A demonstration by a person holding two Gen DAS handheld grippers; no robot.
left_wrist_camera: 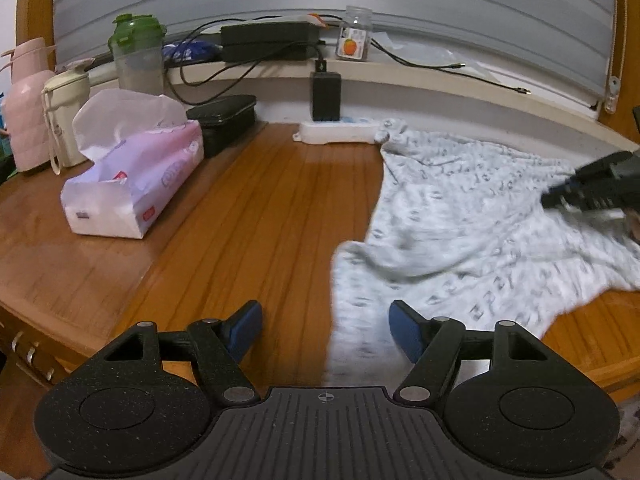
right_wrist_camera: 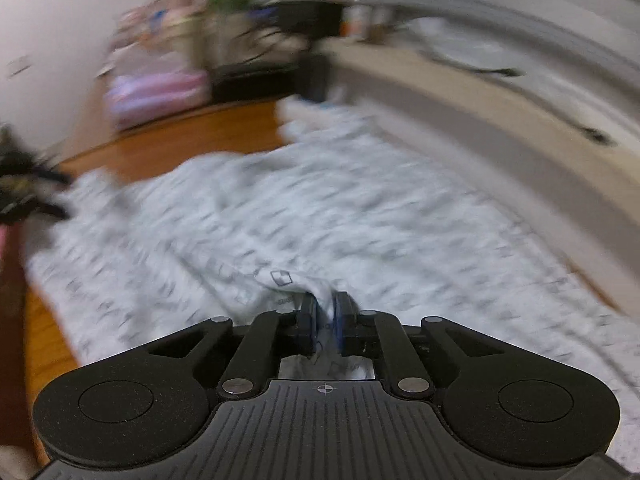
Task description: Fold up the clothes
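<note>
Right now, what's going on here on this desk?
A person is folding a pale printed garment spread on a wooden desk, holding a gripper in each hand. The right gripper has its jaws shut on a bunched bit of the cloth. The left gripper has its jaws open and empty, with the garment's near edge running between them. A tissue pack, bottles and a power strip sit behind. No tidy fold shows yet.

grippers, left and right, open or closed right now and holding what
Left gripper: open, holding nothing; an edge of the patterned garment lies between its fingers.
Right gripper: closed on a fold of the patterned garment.
</note>
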